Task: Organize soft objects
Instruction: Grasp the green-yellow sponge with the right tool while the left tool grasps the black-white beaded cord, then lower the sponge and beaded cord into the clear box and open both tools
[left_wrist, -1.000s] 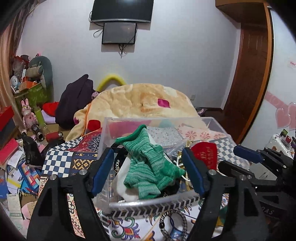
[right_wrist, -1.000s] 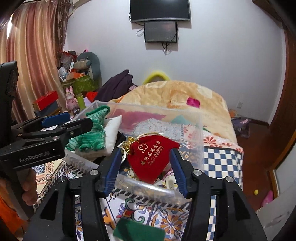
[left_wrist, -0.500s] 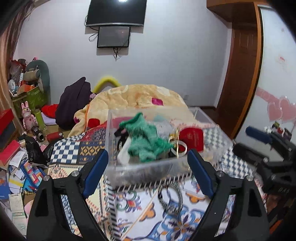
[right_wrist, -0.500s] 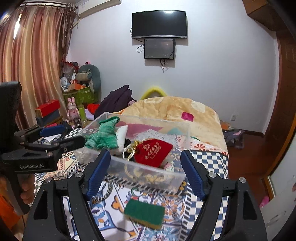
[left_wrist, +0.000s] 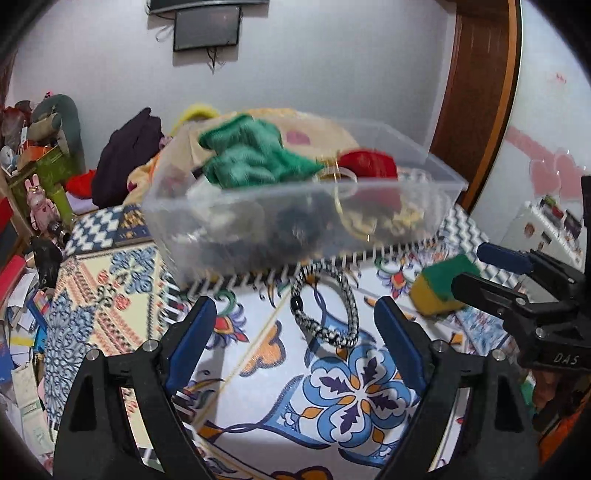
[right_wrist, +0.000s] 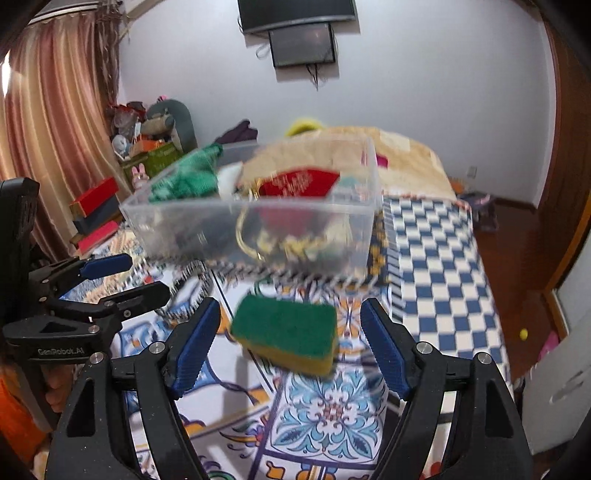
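Observation:
A clear plastic box (left_wrist: 303, 225) stands on the patterned cloth, and in it lie a green knitted piece (left_wrist: 251, 158) and a red pouch (left_wrist: 369, 164). My left gripper (left_wrist: 291, 314) is open just in front of the box, low over the cloth. A black-and-white braided cord loop (left_wrist: 325, 306) lies between its fingers, untouched. My right gripper (right_wrist: 290, 314) is open too, and a green-and-yellow sponge (right_wrist: 286, 332) rests on the cloth between its blue pads, clear of both. From the right wrist, the box (right_wrist: 184, 221) sits right behind the sponge.
The patterned cloth (left_wrist: 354, 391) turns into blue-white checks (right_wrist: 436, 258) at the right. A yellow blanket (right_wrist: 406, 155) lies behind the box. Boxes, toys and papers (left_wrist: 33, 206) crowd the left side. A wooden door (left_wrist: 476, 96) is at the right.
Both grippers have widened, pulled back from the box and sunk towards the cloth. The green knit and the red pouch stay in the box. The cord loop and the sponge now lie between the fingers.

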